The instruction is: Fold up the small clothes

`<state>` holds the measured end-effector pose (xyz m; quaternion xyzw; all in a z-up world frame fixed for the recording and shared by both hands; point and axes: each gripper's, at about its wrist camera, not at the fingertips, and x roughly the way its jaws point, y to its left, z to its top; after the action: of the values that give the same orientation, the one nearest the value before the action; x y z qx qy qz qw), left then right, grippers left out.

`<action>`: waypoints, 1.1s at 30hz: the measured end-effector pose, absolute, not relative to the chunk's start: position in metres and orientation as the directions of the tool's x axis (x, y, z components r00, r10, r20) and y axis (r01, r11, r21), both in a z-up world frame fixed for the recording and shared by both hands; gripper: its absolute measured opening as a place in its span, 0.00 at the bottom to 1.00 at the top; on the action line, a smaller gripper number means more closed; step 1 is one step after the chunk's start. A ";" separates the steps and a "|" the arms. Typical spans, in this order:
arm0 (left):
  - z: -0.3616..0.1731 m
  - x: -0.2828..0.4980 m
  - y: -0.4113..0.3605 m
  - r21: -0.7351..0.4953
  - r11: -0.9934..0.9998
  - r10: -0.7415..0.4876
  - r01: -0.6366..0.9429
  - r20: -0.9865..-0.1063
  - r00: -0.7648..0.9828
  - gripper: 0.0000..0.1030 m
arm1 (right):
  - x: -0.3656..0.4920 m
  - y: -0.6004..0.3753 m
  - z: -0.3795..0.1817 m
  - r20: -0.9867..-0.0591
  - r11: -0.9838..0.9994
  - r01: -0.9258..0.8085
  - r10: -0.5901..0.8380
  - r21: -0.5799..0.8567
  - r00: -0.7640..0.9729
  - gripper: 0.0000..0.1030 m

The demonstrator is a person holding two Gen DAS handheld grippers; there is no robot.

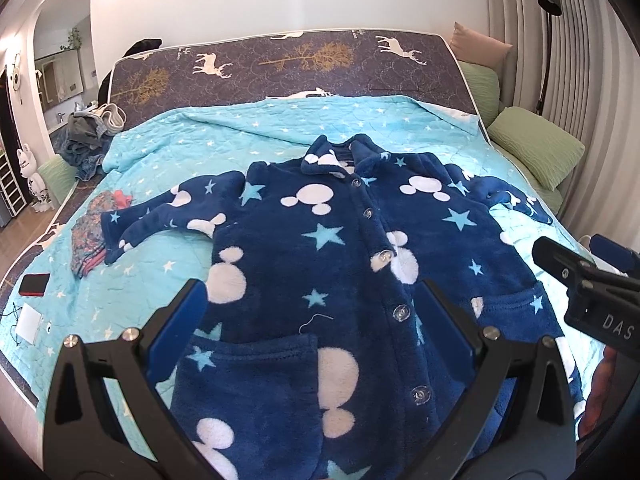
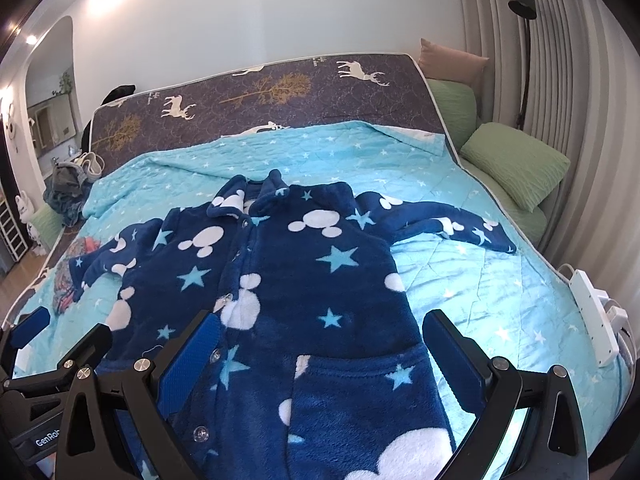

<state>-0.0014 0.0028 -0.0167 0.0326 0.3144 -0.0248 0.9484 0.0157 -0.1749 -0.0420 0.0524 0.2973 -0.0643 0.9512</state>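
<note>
Left hand-held gripper [image 1: 316, 304] and right hand-held gripper [image 2: 320, 340] hover wide apart, empty, over the fleece jacket [image 1: 320, 248]

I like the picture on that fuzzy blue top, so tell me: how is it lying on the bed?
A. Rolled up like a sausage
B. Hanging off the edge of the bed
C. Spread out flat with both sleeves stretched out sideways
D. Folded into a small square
C. The fuzzy blue top lies opened out, front up, on the light blue blanket, buttons down the middle and a sleeve reaching out to each side, not folded yet.
</note>
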 end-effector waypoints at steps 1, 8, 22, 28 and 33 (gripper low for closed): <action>-0.017 -0.002 0.003 0.049 0.997 -0.024 0.066 -0.596 0.803 0.99 | 0.016 -0.174 -0.042 -0.573 0.986 0.151 -0.089 0.063 0.815 1.00; -0.015 -0.001 0.002 0.056 0.996 -0.025 0.072 -0.589 0.808 0.99 | 0.018 -0.175 -0.043 -0.581 0.985 0.153 -0.078 0.080 0.810 1.00; -0.016 -0.002 0.003 0.056 0.994 -0.044 0.096 -0.594 0.804 0.99 | 0.020 -0.172 -0.044 -0.591 0.986 0.153 -0.089 0.060 0.802 1.00; -0.016 -0.002 0.003 0.054 0.994 -0.047 0.098 -0.594 0.803 0.99 | 0.019 -0.169 -0.044 -0.587 0.987 0.155 -0.105 0.036 0.803 1.00; -0.016 -0.002 0.003 0.053 0.994 -0.046 0.096 -0.596 0.802 0.99 | 0.018 -0.169 -0.043 -0.584 0.987 0.156 -0.105 0.037 0.805 1.00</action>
<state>-0.0017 0.0026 -0.0159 0.0402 0.3126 -0.0376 0.9483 0.0179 -0.1692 -0.0431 0.0415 0.3049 -0.0688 0.9490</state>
